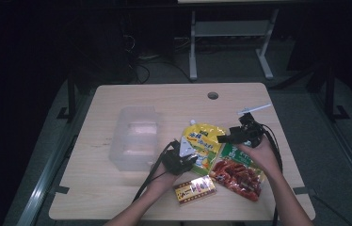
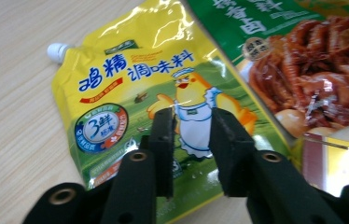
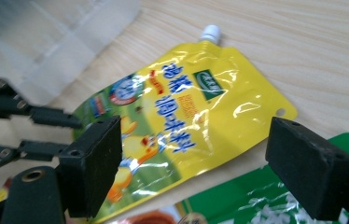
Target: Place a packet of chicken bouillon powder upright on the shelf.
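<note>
A yellow spout pouch (image 1: 201, 141) with a cartoon chicken lies flat on the wooden table (image 1: 164, 101). My left gripper (image 1: 190, 159) hovers at its lower edge. In the left gripper view its jaws (image 2: 192, 119) stand a little apart above the pouch (image 2: 130, 93), holding nothing. My right gripper (image 1: 228, 136) is at the pouch's right side. In the right gripper view its jaws (image 3: 196, 140) are spread wide over the pouch (image 3: 200, 102). A green and red snack pack (image 1: 237, 172) overlaps the pouch's lower right corner.
A clear plastic container (image 1: 134, 136) stands left of the pouch. A small red and yellow box (image 1: 194, 189) lies near the front edge. A thin white stick (image 1: 254, 109) and a cable hole (image 1: 212, 95) are at the back right.
</note>
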{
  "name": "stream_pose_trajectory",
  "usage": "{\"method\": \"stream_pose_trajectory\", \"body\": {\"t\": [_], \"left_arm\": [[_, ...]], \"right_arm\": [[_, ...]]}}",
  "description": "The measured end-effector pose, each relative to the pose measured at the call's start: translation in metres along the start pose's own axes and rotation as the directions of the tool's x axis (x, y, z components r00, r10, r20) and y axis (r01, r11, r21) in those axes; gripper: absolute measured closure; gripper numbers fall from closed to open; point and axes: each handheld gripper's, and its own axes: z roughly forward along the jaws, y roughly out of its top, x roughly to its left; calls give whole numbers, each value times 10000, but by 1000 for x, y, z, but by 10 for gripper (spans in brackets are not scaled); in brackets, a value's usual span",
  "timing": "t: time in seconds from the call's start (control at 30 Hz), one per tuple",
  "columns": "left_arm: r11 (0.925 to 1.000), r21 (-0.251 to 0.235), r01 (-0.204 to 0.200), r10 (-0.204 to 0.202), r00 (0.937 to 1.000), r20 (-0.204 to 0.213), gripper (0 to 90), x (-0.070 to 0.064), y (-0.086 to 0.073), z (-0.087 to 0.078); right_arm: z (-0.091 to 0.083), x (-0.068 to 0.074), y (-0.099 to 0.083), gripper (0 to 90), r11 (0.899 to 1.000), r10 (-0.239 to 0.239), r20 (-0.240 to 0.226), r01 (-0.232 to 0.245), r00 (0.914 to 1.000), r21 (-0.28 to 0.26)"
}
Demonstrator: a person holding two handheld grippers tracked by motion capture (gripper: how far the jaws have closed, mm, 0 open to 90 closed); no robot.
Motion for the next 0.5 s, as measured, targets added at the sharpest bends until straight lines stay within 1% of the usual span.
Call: {"method": "stream_pose_trajectory", "body": {"t": [0.03,0.1,0.13,0.17,0.2,0.23,0.33,0.4,0.43,0.47,0.5], "left_arm": [[9999,117,-68,68,10000,-41,744,1,0,1],[9999,123,62,-60,9999,-106,774,2,-1,4],[9996,274,87,-85,9999,-76,807,4,-1,5],[9991,415,89,-86,9999,-82,807,4,-2,7],[9986,518,43,-38,10000,-87,826,4,-2,8],[9982,593,48,-42,9999,-97,846,4,-3,9],[9982,588,91,-86,9999,-85,857,4,-3,9],[9984,566,33,-27,9999,-105,863,3,-3,10],[9986,516,113,-109,9999,-66,863,3,-4,10],[9985,518,152,-151,9999,-14,863,4,-4,10],[9984,539,175,-177,9998,20,862,5,-4,10]], "right_arm": [[5,-3,3,188,10000,35,54,-36,10000,57],[10,-5,6,204,10000,73,142,-73,9999,42],[18,-8,10,205,9992,215,284,-224,9994,321],[18,-8,10,205,9992,215,284,-224,9994,321],[21,-9,11,212,9987,283,350,-298,9990,422],[26,-11,13,224,9978,297,611,-332,9977,566],[30,-15,13,234,9973,433,697,-472,9966,557],[33,-19,12,243,9956,663,795,-713,9946,612],[36,-24,11,256,9941,859,787,-907,9932,592],[36,-24,11,256,9941,859,787,-907,9932,592],[37,-25,10,271,9932,972,730,-1014,9926,567]]}}
